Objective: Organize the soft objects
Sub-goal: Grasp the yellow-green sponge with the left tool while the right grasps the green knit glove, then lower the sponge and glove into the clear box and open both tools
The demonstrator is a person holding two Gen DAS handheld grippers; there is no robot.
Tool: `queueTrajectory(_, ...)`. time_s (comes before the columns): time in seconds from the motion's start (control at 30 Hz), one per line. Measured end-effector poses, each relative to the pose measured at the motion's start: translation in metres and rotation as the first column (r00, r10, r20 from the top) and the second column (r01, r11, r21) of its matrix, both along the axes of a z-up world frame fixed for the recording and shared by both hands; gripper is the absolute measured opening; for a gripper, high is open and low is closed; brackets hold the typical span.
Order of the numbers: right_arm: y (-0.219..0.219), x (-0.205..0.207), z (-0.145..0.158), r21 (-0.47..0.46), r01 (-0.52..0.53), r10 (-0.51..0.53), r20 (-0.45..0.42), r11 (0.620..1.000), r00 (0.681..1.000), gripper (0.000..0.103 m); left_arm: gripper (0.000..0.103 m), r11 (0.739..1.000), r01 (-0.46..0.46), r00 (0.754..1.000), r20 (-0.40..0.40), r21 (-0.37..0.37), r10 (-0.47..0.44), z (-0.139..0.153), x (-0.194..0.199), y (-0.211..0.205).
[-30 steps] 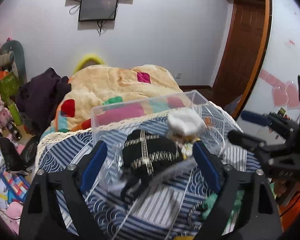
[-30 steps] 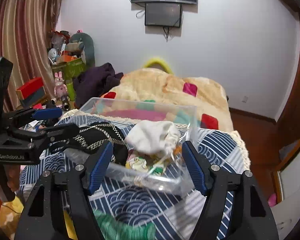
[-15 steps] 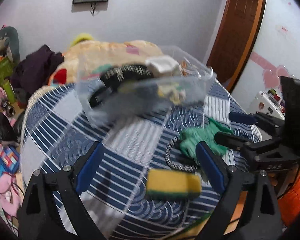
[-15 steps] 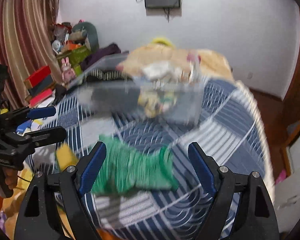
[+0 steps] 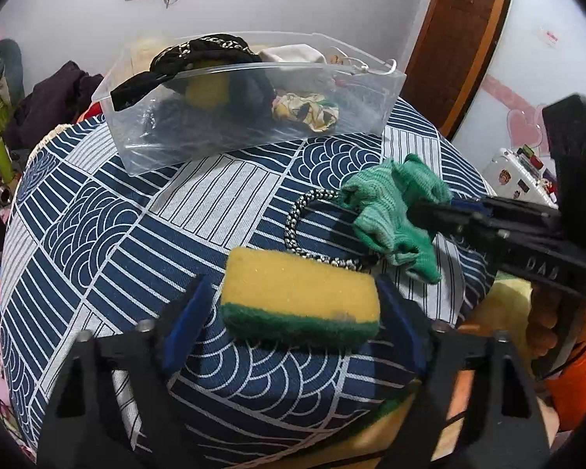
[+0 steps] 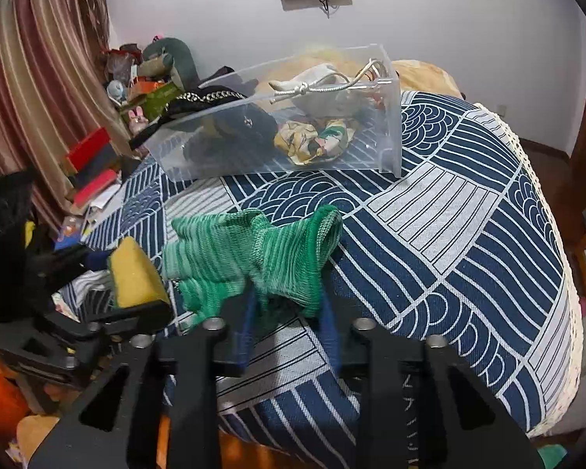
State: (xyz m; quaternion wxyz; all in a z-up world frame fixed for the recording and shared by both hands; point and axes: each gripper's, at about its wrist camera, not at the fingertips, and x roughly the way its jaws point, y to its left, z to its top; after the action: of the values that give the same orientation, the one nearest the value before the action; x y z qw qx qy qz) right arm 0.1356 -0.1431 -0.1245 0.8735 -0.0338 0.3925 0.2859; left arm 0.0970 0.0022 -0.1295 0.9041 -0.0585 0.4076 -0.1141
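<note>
One sponge (image 5: 299, 299), one green glove (image 6: 250, 258), perhaps gripped.

The sponge (image 5: 299, 305) is covering part of the cord (image 5: 312, 230), so the loop's near end is going unseen. The glove (image 6: 254, 258) is hiding the right gripper's (image 6: 289, 320) fingertips, and its lower folds are hiding the contact there. In the bin (image 5: 254, 133), the dark cloth (image 5: 230, 90) is masking most of a yellow thing behind the cloudy wall. Frame edges are cutting off both gripper bodies, and the left gripper (image 5: 293, 312) is only partly showing in the right view.
</note>
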Motion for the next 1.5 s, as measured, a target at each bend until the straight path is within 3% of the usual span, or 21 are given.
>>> queueTrajectory(0.1, -0.001, -0.004, 0.007, -0.003, 0.002, -0.001, 0.027, 1.000, 1.000, 0.015, 0.065, 1.000, 0.010, 1.000, 0.020, -0.021, -0.010, 0.004, -0.004, 0.002)
queueTrajectory(0.43, -0.008, -0.007, 0.047, 0.032, 0.017, -0.021, 0.134, 0.999, 0.991, 0.015, 0.065, 0.999, -0.033, 0.991, 0.131, -0.017, 0.034, 0.043, -0.003, 0.019)
queueTrajectory(0.8, 0.005, 0.022, 0.089, 0.072, 0.056, -0.073, 0.263, 0.996, 0.962, 0.015, 0.065, 0.993, -0.100, 0.958, 0.264, -0.066, 0.114, 0.098, 0.034, 0.050)
queueTrajectory(1.03, 0.024, 0.054, 0.092, 0.072, 0.078, -0.095, 0.274, 0.994, 0.957, 0.015, 0.065, 0.984, -0.172, 0.948, 0.263, -0.054, 0.180, 0.103, 0.075, 0.075)
queueTrajectory(1.2, 0.038, 0.073, 0.085, 0.053, 0.081, -0.092, 0.249, 0.995, 0.964, 0.015, 0.065, 0.980, -0.181, 0.958, 0.211, -0.081, 0.194, 0.090, 0.101, 0.083)
queueTrajectory(1.5, 0.060, 0.092, 0.058, -0.043, 0.097, -0.087, 0.195, 0.994, 0.977, 0.017, 0.065, 0.983, -0.173, 0.970, 0.165, -0.060, 0.181, 0.065, 0.130, 0.072)
